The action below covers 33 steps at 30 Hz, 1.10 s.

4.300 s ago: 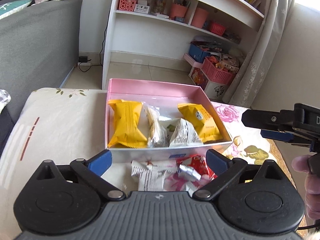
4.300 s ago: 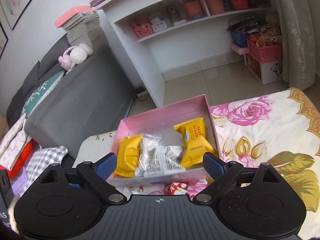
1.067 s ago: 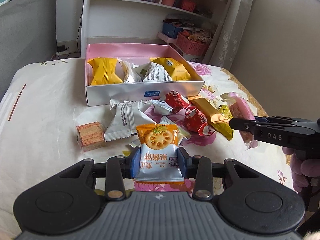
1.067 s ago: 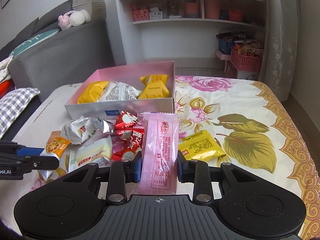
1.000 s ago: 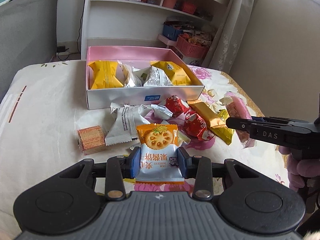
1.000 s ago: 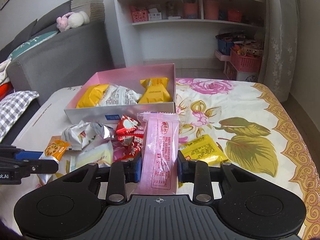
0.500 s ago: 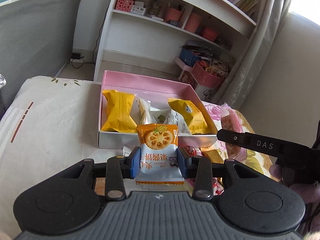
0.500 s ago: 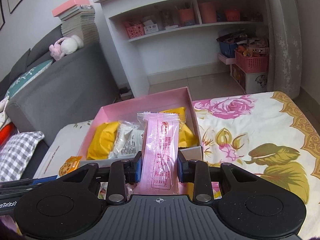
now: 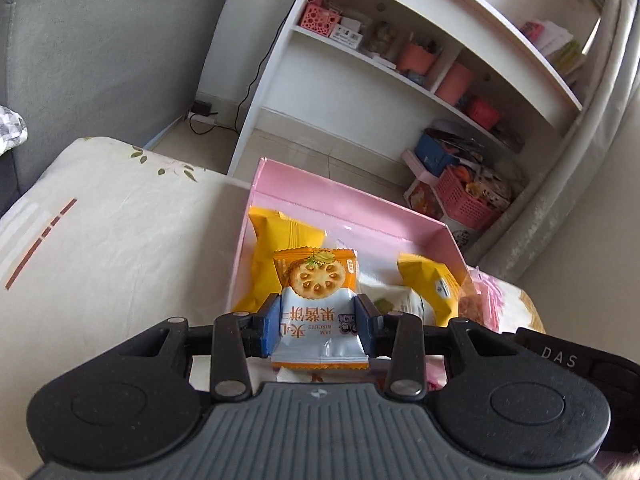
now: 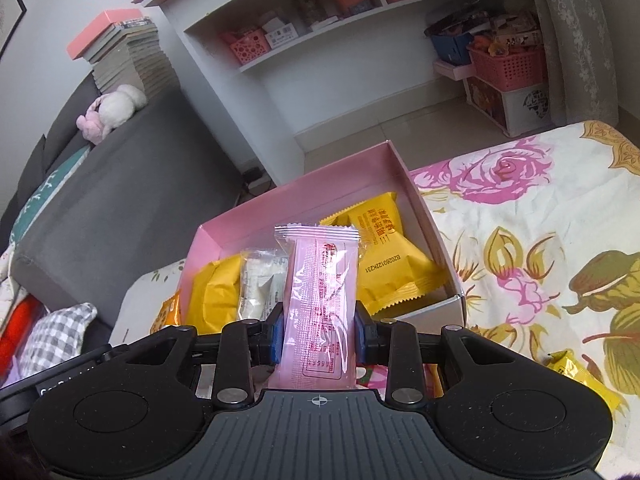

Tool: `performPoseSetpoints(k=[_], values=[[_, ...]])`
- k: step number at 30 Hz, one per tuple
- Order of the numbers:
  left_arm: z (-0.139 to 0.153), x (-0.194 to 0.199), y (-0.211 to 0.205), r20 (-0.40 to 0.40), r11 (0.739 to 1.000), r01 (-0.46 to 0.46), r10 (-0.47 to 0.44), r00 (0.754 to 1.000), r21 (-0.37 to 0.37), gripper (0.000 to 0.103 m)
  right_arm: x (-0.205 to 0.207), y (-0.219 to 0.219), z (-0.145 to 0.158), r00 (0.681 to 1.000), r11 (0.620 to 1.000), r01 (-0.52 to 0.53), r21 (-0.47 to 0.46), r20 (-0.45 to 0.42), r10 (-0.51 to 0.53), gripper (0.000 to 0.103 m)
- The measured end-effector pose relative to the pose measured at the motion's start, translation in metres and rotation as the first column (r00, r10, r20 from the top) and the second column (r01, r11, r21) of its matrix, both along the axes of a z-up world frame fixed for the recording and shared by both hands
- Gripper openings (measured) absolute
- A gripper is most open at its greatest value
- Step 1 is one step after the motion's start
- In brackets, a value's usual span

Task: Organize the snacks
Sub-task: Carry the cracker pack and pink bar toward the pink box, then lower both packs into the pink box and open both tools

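Note:
My left gripper (image 9: 319, 330) is shut on an orange and white jam biscuit packet (image 9: 316, 304), held over the near left part of the pink box (image 9: 348, 204). My right gripper (image 10: 319, 336) is shut on a long pink wrapped bar (image 10: 322, 296), held above the near wall of the same pink box (image 10: 304, 196). Inside the box lie yellow packets (image 10: 384, 256) at both ends and clear white packets (image 10: 260, 284) between them. The right gripper's black arm (image 9: 568, 360) shows at the right edge of the left wrist view, with its pink bar (image 9: 478, 300) beside the box.
The box sits on a table with a floral cloth (image 10: 520, 264). A loose yellow packet (image 10: 580, 376) lies on the cloth at the right. A grey sofa (image 9: 80, 52) stands to the left, a white shelf unit (image 9: 400, 68) behind the table, pink baskets (image 9: 464, 200) on the floor.
Both grippers have carried their packets forward from the loose pile to the box, rolling as they went. The pile has dropped out of sight beneath them. Neither grip has changed.

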<state>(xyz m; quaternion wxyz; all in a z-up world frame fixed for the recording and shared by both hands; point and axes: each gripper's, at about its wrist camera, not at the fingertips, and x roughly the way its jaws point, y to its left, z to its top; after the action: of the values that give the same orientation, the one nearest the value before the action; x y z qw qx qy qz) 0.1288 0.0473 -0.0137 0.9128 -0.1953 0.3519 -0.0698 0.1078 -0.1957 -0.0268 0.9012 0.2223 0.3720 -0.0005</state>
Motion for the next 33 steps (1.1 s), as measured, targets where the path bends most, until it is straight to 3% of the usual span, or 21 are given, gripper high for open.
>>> performPoseSetpoints(k=[8,21,26,28,29,33], values=[[0.005,0.041,-0.006,0.093,0.999,0.046,-0.046,0.995,-0.003,0.036,0.053,0.002,-0.006,1.000,1.000,-0.008,-0.014,0.028,0.008,0.031],[-0.023,0.084,-0.028,0.076,0.989,0.120,-0.126,0.989,0.089,0.036,0.106,-0.012,-0.024,0.999,1.000,0.007,-0.009,0.032,-0.006,0.032],[-0.022,0.085,-0.028,0.085,0.988,0.126,-0.134,0.987,0.086,0.037,0.108,-0.012,-0.023,0.999,1.000,-0.005,-0.008,0.049,0.005,0.037],[-0.022,0.084,-0.027,0.084,0.988,0.135,-0.141,0.986,0.074,0.037,0.106,-0.014,-0.021,0.998,1.000,-0.006,0.005,0.055,0.006,0.047],[-0.022,0.083,-0.026,0.091,0.988,0.133,-0.140,0.986,0.076,0.041,0.104,-0.014,-0.019,0.998,1.000,-0.005,0.001,0.060,0.005,0.052],[-0.020,0.076,-0.028,0.103,0.986,0.145,-0.153,0.983,0.088,0.052,0.097,-0.015,-0.015,0.998,0.999,-0.013,-0.030,0.060,0.015,0.055]])
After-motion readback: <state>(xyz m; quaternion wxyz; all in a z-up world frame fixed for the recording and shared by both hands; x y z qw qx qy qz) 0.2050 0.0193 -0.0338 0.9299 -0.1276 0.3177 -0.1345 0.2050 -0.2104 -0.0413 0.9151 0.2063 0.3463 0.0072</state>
